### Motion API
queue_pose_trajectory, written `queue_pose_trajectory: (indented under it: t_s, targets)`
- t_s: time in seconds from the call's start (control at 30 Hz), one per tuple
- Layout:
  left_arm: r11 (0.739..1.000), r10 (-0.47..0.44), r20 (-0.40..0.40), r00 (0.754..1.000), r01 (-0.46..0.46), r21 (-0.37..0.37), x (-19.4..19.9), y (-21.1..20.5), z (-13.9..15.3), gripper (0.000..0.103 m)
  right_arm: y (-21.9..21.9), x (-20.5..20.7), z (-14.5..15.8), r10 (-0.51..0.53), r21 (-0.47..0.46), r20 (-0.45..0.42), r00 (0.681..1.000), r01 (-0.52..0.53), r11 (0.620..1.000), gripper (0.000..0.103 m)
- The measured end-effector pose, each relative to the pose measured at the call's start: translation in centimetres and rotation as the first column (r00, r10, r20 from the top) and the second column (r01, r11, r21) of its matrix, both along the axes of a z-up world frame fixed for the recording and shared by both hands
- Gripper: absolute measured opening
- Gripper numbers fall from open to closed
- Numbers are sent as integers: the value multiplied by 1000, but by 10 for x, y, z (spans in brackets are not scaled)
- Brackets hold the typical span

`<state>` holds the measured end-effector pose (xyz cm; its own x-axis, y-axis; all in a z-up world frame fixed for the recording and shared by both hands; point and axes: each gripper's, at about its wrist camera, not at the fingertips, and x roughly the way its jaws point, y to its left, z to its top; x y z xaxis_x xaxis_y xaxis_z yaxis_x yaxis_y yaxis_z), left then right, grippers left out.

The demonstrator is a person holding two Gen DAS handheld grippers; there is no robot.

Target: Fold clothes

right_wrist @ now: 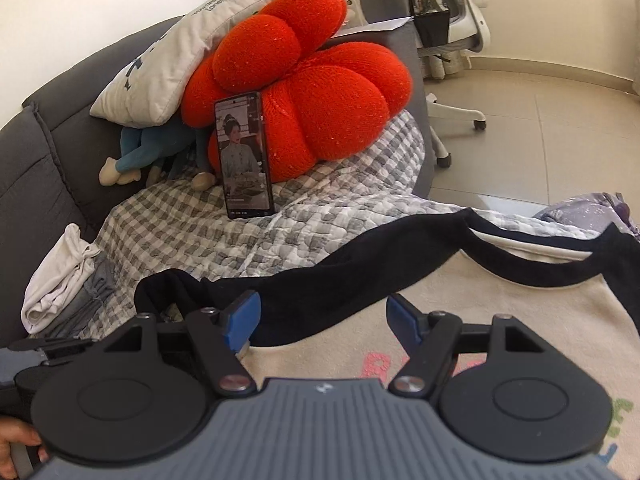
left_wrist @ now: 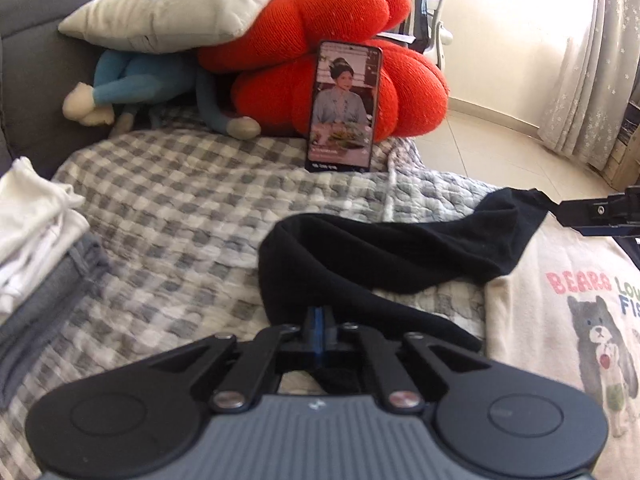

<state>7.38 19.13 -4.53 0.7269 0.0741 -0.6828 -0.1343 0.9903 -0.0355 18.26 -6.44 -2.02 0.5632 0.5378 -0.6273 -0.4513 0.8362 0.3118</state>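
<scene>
The left gripper is clamped on the near-left cuff of the black cotton sleeve; the right gripper gapes, empty. Next, probably fold the sleeve rightward over the cream bear-print shirt.

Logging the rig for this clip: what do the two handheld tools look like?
Both match: the left tool and right tool have a ribbed grey body with a small pale logo, two round black discs, black linkage arms with silver pivot bolts, and blue pads on black fingers. No cables or sleeves show.

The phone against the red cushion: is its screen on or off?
On. The phone stands upright against the red cushion, its screen lit with a picture of a person.
</scene>
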Motion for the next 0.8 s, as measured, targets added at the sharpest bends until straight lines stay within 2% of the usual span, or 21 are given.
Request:
queue_pose_trajectory:
  t_s: [0.03,0.17,0.2,0.23,0.27,0.3,0.33,0.43,0.5,0.57,0.63,0.7,0.8]
  targets:
    - [1000,7,9,1000,-7,-5,-1,5,2,0,5,2,-1,28,3,0,1000,-28,1000,73]
    - [990,15,10,1000,-14,-140,-1,21,3,4,36,7,-10,163,-10,5,987,-163,987,73]
    - [986,8,5,1000,-7,-167,0,21,1,14,44,7,-13,199,-22,9,980,-199,980,73]
    - [981,1,1,1000,0,-193,0,21,-2,32,51,6,-16,230,-32,16,973,-230,973,73]
    - [977,-9,-1,1000,8,-212,1,20,-5,40,59,5,-19,257,-46,27,966,-256,966,72]
    - [973,-18,-2,1000,17,-231,1,19,-8,45,67,4,-21,283,-59,37,958,-280,958,65]
    - [968,-27,-4,1000,25,-249,2,17,-11,45,73,5,-24,298,-64,38,954,-296,953,59]
    - [961,-39,-13,999,34,-274,2,17,-21,44,88,7,-33,324,-83,56,944,-319,944,50]
    - [956,-47,-17,999,40,-291,2,16,-28,41,94,8,-40,313,-116,82,946,-303,946,48]
    - [956,-52,-9,999,47,-289,1,17,-30,26,95,8,-45,298,-120,101,949,-286,951,42]
    - [957,-68,1,998,66,-284,1,16,-30,6,94,8,-50,280,-117,123,952,-267,957,32]
    - [959,-78,14,997,79,-272,1,15,-29,2,91,7,-53,272,-108,145,951,-258,960,27]
    - [978,-77,36,996,83,-194,0,12,-22,1,89,5,-55,269,-98,171,948,-255,962,17]
